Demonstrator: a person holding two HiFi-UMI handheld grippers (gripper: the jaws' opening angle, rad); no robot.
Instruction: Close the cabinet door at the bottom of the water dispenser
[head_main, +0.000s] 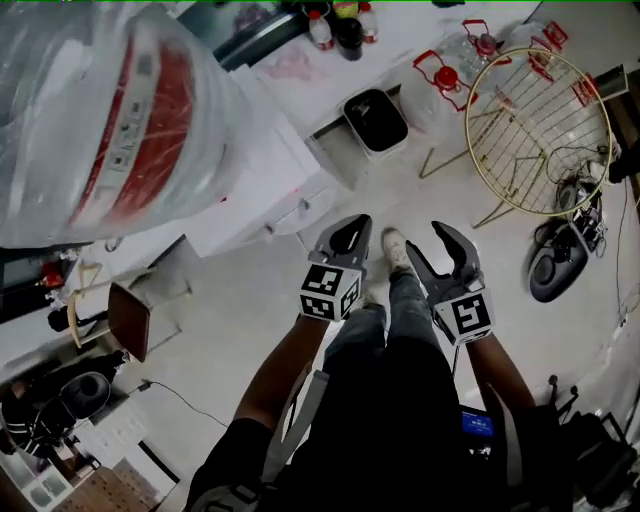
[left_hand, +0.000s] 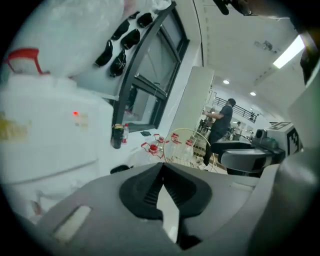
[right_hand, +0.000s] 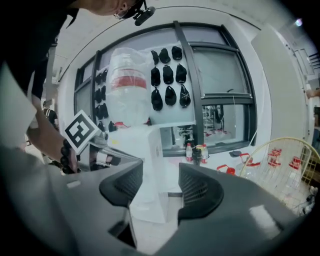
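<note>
Office-type rm, water dispenser (right_hand: 150, 145), lg windows (right_hand: 220, 100), ceiling strip light (left_hand: 289, 51)

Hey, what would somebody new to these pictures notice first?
The big plastic-wrapped water bottle on the white dispenser, at the head view's upper left. In the middle are the left tongs, shut, and the right tongs, open and empty. A round gold wire rack stands at upper right.
</note>
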